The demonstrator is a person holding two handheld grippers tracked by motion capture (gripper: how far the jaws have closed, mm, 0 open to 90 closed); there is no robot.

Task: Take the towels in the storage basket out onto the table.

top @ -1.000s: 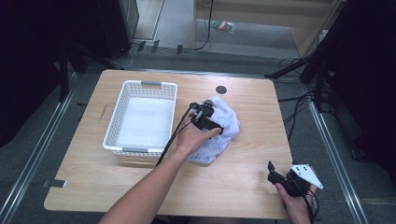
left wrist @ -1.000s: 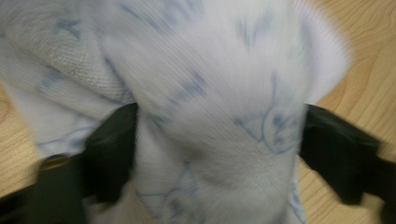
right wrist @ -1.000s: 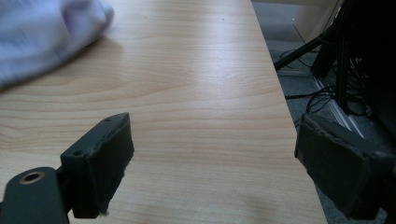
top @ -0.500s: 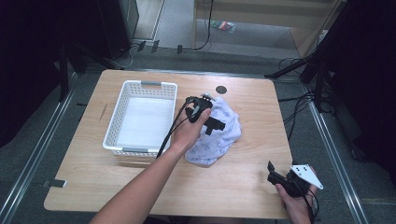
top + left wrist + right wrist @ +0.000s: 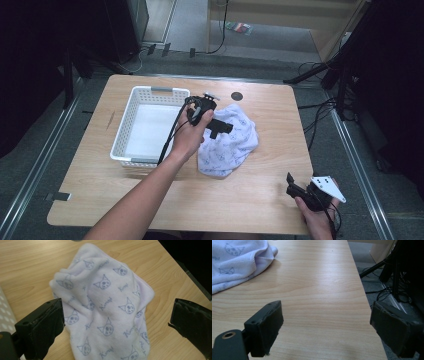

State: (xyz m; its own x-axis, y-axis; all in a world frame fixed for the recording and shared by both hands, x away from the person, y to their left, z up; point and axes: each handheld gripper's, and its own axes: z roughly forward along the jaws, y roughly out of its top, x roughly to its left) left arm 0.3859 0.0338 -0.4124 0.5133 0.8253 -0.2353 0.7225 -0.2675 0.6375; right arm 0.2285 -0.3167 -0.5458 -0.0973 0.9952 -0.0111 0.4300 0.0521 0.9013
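While the left gripper [image 5: 216, 125] hovers spread above the towel [image 5: 227, 142], the right gripper [image 5: 295, 189] seems spread too.

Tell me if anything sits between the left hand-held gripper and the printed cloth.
Nothing visible does. The left hand-held gripper hangs just above the cloth, jaws wide apart and empty after just opening. The cloth lies crumpled on the table beside the white basket.

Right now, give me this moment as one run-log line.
left gripper: open, jaws just opened, above towel | right gripper: open, idle | basket: beside towel
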